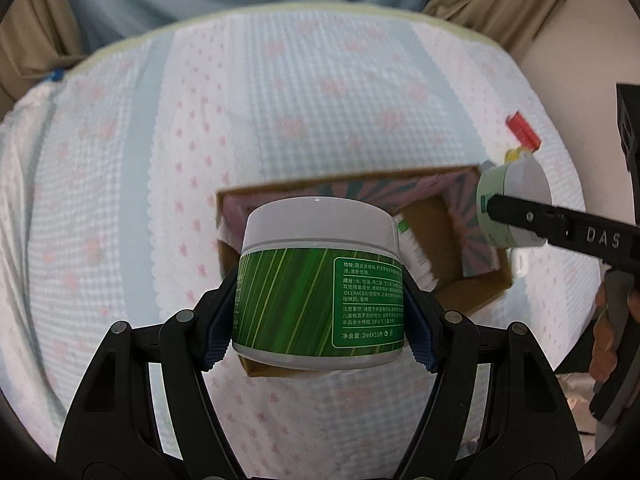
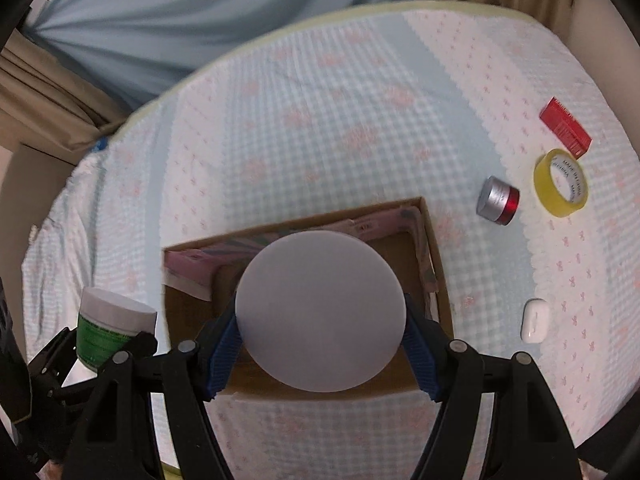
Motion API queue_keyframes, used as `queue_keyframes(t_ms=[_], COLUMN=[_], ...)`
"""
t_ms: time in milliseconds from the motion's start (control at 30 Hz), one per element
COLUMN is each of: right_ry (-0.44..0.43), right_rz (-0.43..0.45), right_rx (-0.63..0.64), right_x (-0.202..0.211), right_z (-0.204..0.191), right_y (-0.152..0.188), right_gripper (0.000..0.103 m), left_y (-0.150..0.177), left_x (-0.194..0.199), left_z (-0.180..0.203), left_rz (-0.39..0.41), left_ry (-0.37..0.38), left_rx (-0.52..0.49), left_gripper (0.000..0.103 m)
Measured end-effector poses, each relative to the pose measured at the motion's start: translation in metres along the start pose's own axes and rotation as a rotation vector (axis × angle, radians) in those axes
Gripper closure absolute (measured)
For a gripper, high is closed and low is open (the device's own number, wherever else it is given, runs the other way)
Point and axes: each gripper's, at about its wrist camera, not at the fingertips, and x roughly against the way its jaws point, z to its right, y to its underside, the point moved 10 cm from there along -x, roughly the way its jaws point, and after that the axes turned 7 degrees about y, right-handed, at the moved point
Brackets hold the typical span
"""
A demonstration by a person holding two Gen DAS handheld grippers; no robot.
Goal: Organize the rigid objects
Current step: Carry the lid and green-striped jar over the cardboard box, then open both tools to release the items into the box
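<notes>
— So, what have you got on the left?

— My left gripper [image 1: 320,300] is pinching a green jar [image 1: 320,280], upright, above the near edge of the cardboard box [image 1: 472,296].

— And the right?

— My right gripper [image 2: 320,316] is clamped on a pale jar [image 2: 320,312] lying sideways, lid toward the lens, over the box's open middle. I'd lower one at a time, keeping the two apart, and spread the jaws only once each jar rests on the floor.
</notes>
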Motion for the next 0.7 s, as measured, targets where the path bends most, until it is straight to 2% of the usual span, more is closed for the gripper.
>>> queue_keyframes(t_ms=[233,333,600,633,667,700], right_ry=[0.061,0.08,0.079,0.071,0.063,0.056], right_rz=[-0.078,-0.114,-0.173,-0.182,-0.19,-0.179], right_rx=[0.026,0.029,0.019,0.02,0.023,0.029], right_x=[-0.062,-0.08,-0.095,-0.096,-0.097,-0.096], right_z=[0.014,0.017,0.016,0.015,0.015,0.014], right_y=[0.002,0.005,0.011,0.011,0.012,0.01], right_gripper=[0.035,0.035,0.034,0.034,0.029,0.009], left_y=[0.026,0.032,0.031,0.029,0.028,0.027], left_x=[-0.068,-0.084,-0.09,-0.086,-0.083,-0.08], left_z=[-0.01,-0.012,-0.011,-0.007,-0.005,-0.004], left_rz=[-0.132,-0.167,-0.189,-0.167,-0.161,-0.153], left_ry=[-0.003,-0.014,-0.031,-0.006,-0.003,-0.007], left_rx=[-0.011,-0.017,-0.044,-0.051,-0.054,-0.058], left_gripper=[0.035,0.035,0.034,0.03,0.013,0.003])
